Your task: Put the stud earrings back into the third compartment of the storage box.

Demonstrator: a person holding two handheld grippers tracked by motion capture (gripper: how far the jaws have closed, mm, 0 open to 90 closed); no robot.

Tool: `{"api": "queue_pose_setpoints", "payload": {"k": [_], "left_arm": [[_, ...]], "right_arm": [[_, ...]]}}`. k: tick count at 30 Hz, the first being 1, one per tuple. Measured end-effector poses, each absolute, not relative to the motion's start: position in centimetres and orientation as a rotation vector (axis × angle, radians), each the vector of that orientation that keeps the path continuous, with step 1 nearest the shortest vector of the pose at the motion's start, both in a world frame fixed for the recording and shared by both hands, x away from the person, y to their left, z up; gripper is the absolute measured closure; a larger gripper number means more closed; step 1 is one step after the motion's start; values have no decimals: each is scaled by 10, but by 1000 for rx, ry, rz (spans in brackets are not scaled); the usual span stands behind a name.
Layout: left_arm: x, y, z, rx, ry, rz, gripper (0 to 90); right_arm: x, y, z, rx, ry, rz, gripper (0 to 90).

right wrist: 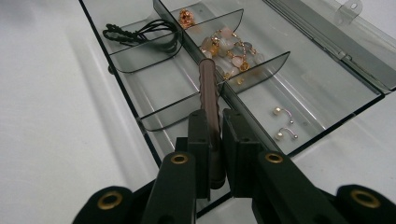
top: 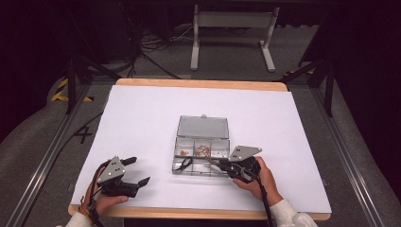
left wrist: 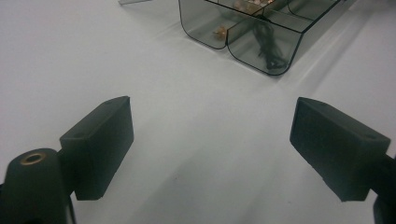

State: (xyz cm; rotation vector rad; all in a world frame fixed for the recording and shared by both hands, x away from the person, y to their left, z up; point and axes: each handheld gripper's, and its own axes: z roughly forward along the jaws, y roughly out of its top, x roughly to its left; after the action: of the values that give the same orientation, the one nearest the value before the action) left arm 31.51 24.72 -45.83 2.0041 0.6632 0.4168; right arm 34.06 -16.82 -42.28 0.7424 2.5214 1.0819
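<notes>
The right tool [right wrist: 214, 140] pinches a brown stick [right wrist: 208, 98] over the box [right wrist: 140, 119]; beads [right wrist: 229, 49] lie at 12 o'clock. The left tool [left wrist: 210, 149] is spread over the bare surface [left wrist: 93, 56].

- A black cord [right wrist: 140, 33] lay coiled in a near corner compartment.
- A beaded bracelet [right wrist: 229, 49] with gold parts lay in a middle compartment.
- Two small pearl earrings [right wrist: 284, 123] lay near each other in another compartment.
- A white sheet [top: 142, 123] covered the desk [top: 198, 84].
- A white frame [top: 231, 35] stood on the floor behind the desk.
</notes>
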Motion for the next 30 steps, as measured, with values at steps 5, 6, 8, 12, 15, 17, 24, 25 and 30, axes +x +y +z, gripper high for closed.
{"api": "queue_pose_setpoints", "payload": {"k": [5, 6, 8, 12, 15, 17, 24, 25, 30], "left_arm": [[315, 247, -458, 2004, 660, 418, 143], [315, 247, -458, 2000, 664, 416, 143], [315, 247, -458, 2003, 664, 417, 143], [315, 247, -459, 2000, 671, 405, 143], [315, 247, -459, 1998, 671, 405, 142], [315, 247, -459, 1997, 673, 404, 142], [315, 247, -459, 1999, 675, 406, 143], [315, 247, -458, 1999, 676, 407, 145], [317, 245, -455, 1961, 698, 386, 154]], "right_arm": [[341, -168, -422, 745, 2525, 1077, 819], [341, -167, -422, 744, 2524, 1073, 819], [342, -167, -422, 748, 2521, 1071, 817], [343, -167, -422, 751, 2519, 1064, 819], [344, -168, -422, 760, 2523, 1061, 871], [344, -168, -422, 760, 2526, 1065, 878], [343, -170, -421, 750, 2522, 1069, 900], [343, -172, -421, 761, 2510, 1089, 900], [343, -182, -415, 786, 2468, 1167, 868]]}}
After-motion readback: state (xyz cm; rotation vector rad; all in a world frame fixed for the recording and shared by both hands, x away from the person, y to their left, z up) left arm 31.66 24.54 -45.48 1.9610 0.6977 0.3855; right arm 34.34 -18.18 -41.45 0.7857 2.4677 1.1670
